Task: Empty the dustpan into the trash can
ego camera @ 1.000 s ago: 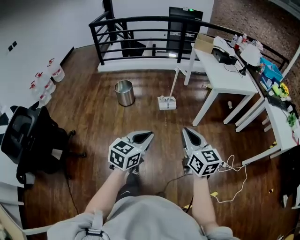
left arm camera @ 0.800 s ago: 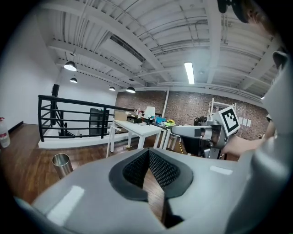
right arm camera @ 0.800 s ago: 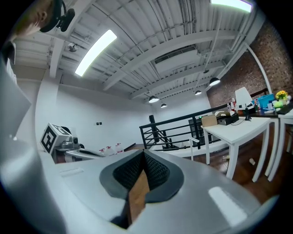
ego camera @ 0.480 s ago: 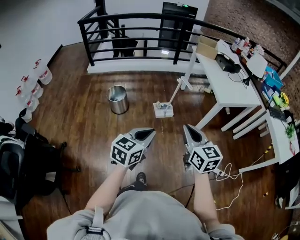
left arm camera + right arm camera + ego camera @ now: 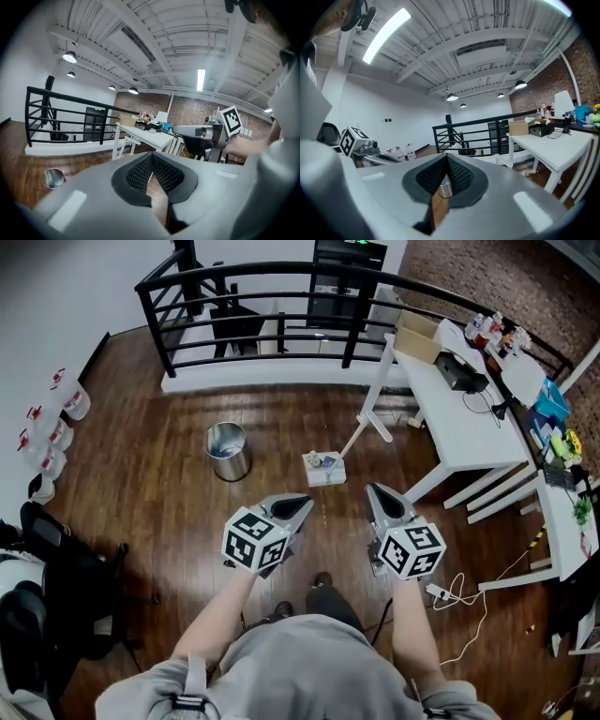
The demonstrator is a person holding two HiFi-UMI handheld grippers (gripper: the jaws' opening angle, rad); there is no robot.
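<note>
Your left hand-held gripper and right hand-held gripper both have their jaws pressed together on nothing, side by side above the wood floor. Just ahead, the white dustpan sits on that floor. The steel trash can stands apart to its left.

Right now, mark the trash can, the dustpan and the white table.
trash can (image 5: 227,461), head view, on its metal side wall.
dustpan (image 5: 323,469), head view, on the white pan lying on the floor.
white table (image 5: 461,424), head view, on a bare part of the tabletop.
</note>
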